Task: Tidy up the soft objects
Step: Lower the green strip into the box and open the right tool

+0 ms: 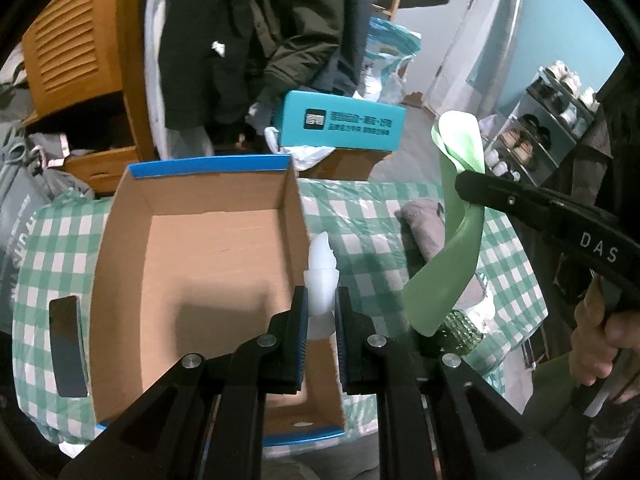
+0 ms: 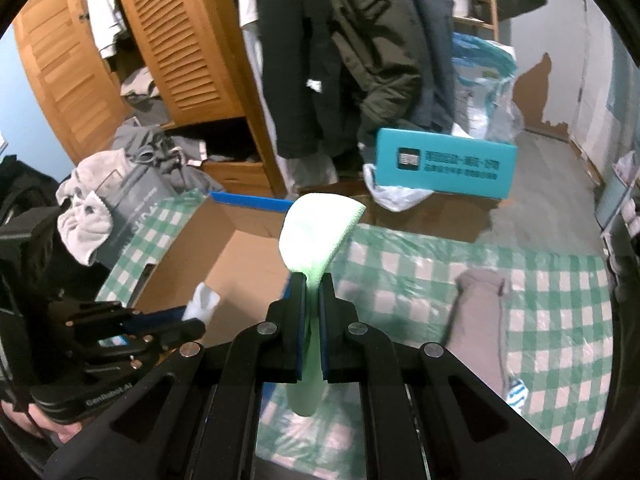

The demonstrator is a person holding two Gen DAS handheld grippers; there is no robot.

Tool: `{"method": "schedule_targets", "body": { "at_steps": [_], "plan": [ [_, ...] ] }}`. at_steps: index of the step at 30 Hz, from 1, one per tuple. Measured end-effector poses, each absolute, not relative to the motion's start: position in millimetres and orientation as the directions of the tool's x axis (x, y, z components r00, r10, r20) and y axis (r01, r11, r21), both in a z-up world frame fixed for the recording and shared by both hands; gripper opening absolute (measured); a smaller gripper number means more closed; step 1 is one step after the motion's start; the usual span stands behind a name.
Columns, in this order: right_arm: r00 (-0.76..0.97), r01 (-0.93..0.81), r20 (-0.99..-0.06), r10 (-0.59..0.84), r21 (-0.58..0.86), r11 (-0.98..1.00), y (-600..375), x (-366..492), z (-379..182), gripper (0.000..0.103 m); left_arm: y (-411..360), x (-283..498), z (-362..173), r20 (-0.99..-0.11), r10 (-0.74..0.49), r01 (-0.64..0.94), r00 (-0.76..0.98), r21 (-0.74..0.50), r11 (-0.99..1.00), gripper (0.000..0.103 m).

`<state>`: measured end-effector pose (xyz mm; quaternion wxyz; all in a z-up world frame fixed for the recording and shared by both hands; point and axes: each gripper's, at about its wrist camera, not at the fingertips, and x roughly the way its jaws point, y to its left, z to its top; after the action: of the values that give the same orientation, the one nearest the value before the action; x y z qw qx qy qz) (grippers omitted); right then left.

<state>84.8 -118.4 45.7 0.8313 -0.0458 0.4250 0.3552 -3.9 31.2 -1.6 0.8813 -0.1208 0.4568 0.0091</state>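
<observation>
My left gripper (image 1: 321, 294) is shut on a small white soft piece (image 1: 321, 265), held over the right wall of an open cardboard box (image 1: 192, 240) with blue rims. The same gripper (image 2: 192, 322) and white piece (image 2: 203, 301) show at the left of the right wrist view. My right gripper (image 2: 312, 280) is shut on a light green cloth (image 2: 316, 224) that stands above the jaws and hangs below them. In the left wrist view that green cloth (image 1: 444, 264) dangles from the right gripper (image 1: 466, 190) above the checked cover. A grey folded cloth (image 1: 424, 228) lies on the cover.
The green-and-white checked cover (image 2: 552, 320) spreads under everything. A teal box (image 1: 340, 126) stands behind it on the floor. A dark phone (image 1: 68, 346) lies left of the cardboard box. A green knobbly thing (image 1: 462, 326) sits under the hanging cloth. Hanging coats (image 2: 360, 52) and a wooden wardrobe (image 2: 168, 36) stand behind.
</observation>
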Motion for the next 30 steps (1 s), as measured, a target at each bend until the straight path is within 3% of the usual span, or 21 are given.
{"method": "schedule_targets", "body": {
  "at_steps": [17, 30],
  "plan": [
    [0.309, -0.7, -0.753, 0.581, 0.233, 0.675, -39, 71, 44, 0.005, 81, -22, -12, -0.812, -0.052, -0.214, 0.581, -0.214, 0.953, 0.013],
    [0.206, -0.714, -0.808, 0.553, 0.262, 0.649, -9, 66, 7, 0.005, 104, -23, -27, -0.83, -0.03, -0.274, 0.557, -0.217, 0.937, 0.016]
  ]
}}
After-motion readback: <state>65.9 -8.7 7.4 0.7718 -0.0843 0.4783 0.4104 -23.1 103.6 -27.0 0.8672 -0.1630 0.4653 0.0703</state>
